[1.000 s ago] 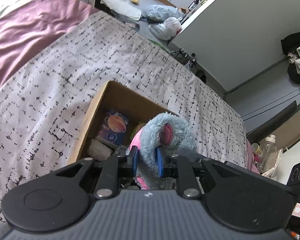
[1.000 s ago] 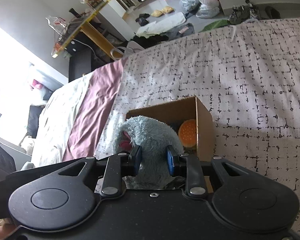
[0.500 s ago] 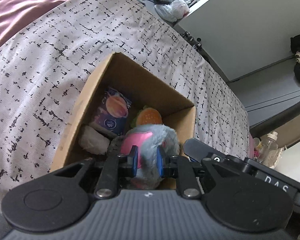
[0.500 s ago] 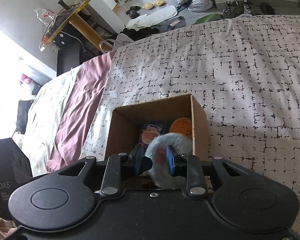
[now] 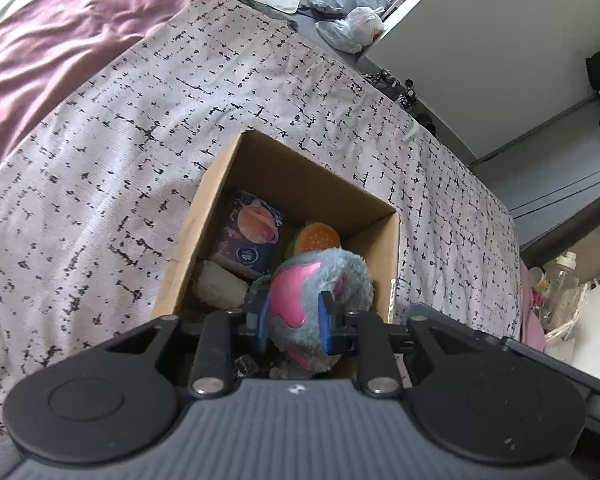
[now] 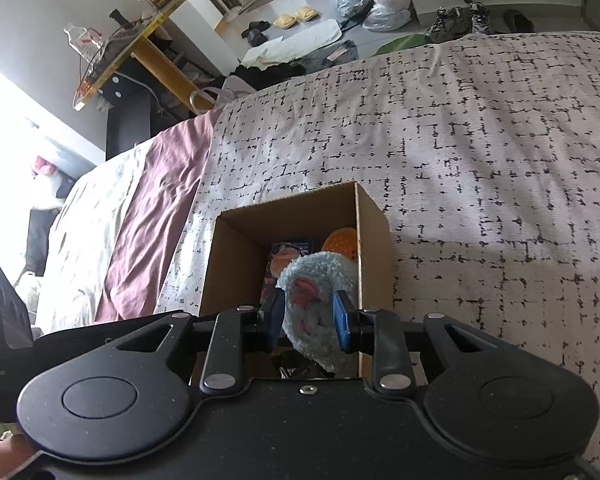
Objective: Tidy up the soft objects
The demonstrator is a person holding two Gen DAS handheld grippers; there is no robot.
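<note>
The plush point(image 5: 320, 284) is shaggy blue-grey fur with glossy pink satin patches, and the box point(image 5: 304, 184) at frame centre is matt brown cardboard, holding a shiny printed pack point(image 5: 252, 236) and a fuzzy orange burger toy point(image 5: 316, 238). Each hand-held gripper, left point(image 5: 294, 320) and right point(image 6: 308, 318), is matt, faintly speckled black plastic with bright metal rivets and smooth blue pads. The bed point(image 6: 480, 140) wears a coarse woven white cloth with black dashes, and at left a smooth mauve sheet point(image 5: 60, 40) with a slight sheen.

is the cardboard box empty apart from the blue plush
No, the cardboard box also holds a purple packet, an orange burger toy and a white lump beside the blue plush.
</note>
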